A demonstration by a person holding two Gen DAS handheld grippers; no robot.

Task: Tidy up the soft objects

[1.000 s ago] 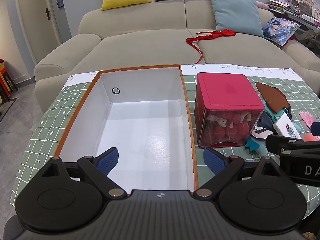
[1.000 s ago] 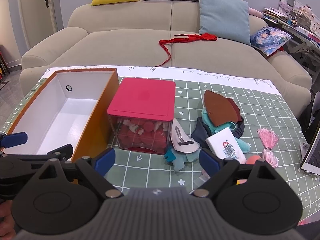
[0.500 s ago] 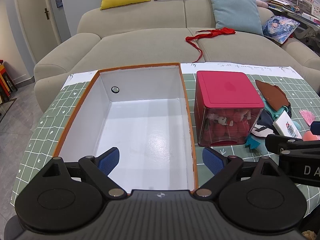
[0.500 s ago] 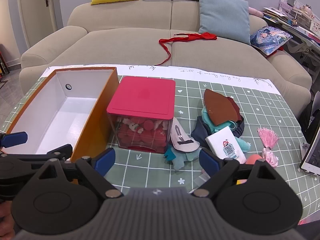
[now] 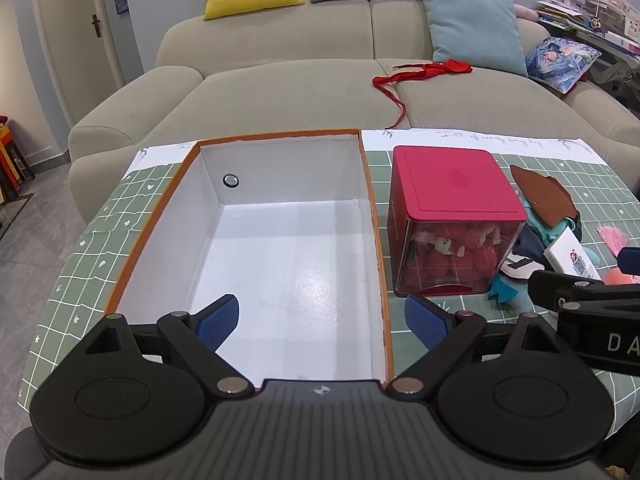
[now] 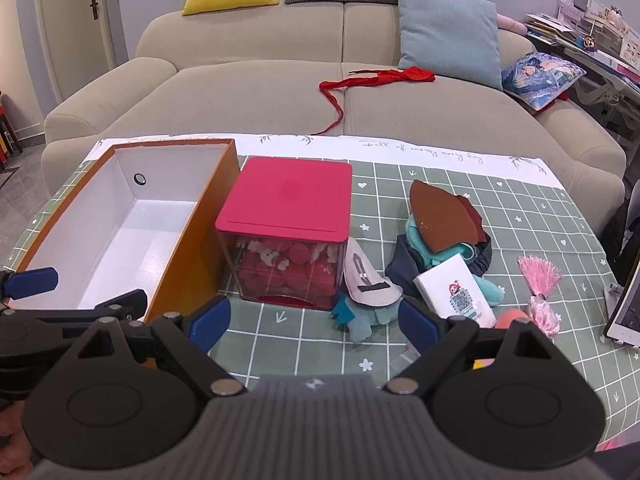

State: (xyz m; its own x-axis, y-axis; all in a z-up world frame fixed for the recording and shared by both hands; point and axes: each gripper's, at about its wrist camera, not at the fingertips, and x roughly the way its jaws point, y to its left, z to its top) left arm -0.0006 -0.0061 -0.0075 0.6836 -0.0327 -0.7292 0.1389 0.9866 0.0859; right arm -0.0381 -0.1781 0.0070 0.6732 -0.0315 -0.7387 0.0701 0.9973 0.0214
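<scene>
Over the orange box point(image 5: 372, 216), the left gripper point(image 5: 322, 320) is gaping wide, holding nothing. Near the soft pile point(image 6: 436, 252), the right gripper point(image 6: 314, 318) is likewise hovering wide apart and empty.

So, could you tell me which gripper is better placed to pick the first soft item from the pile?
Probably the right gripper: open, empty, facing the fabric pile. The left gripper is open over the orange box.

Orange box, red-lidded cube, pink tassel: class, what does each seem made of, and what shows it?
Orange box: probably cardboard, glossy white lining; thin straight walls, sheen on the floor.
Cube: likely hard plastic; clear walls show red contents, opaque matte lid.
Tassel: apparently thread or yarn; fine splayed strands.
</scene>
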